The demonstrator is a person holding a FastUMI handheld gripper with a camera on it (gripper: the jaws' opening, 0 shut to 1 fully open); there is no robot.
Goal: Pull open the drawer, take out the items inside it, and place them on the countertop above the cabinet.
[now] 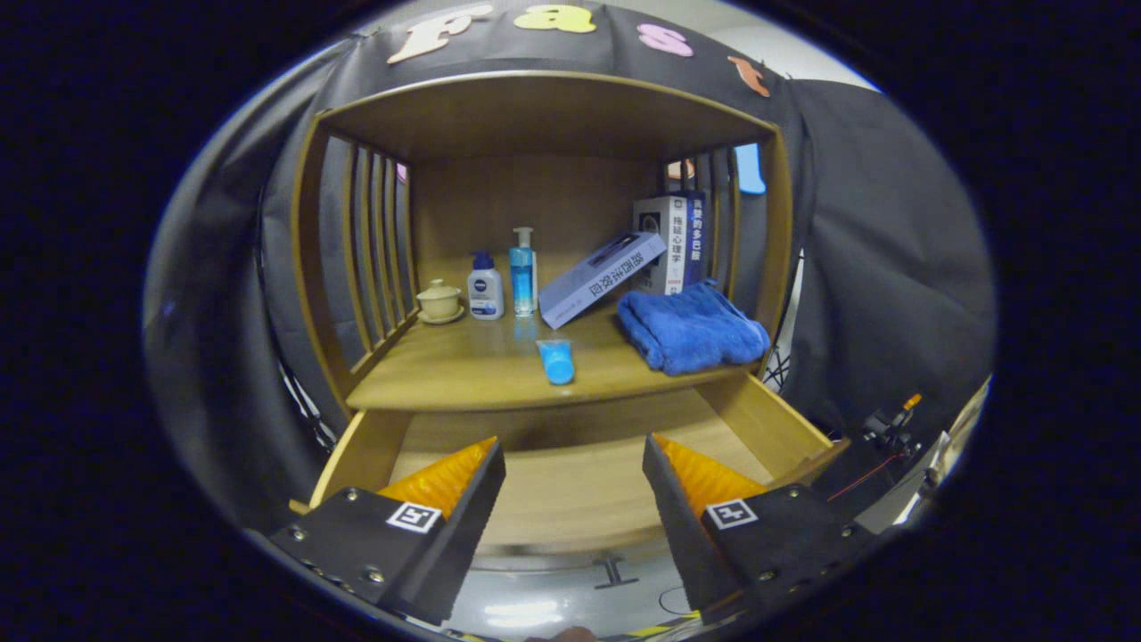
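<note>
The tongs [574,464] are spread wide with nothing between their fingers [463,486], hovering over the pulled-out drawer [570,486], whose bare wooden floor shows in the gap between them and whose side walls run back to the cabinet on either hand. Just beyond the drawer lies the counter [463,370], a wooden surface under a roofed hutch with slatted sides. Near the counter's front edge, straight ahead of the tongs, a small blue tube [556,361] lies on its side, apart from the other things. To its right a folded blue towel [691,328] sits close to the front right corner. Behind the tube a flat pale box [599,278] leans tilted, its upper end resting toward two upright books [673,241] that stand at the back right against the slats. Left of the box a tall clear pump bottle [522,272] with blue liquid stands upright, and just beside it, on its left, a shorter white bottle with a blue cap [485,287]. Farther left, near the left slats, a small cream lidded cup [440,300] rests on a saucer.
</note>
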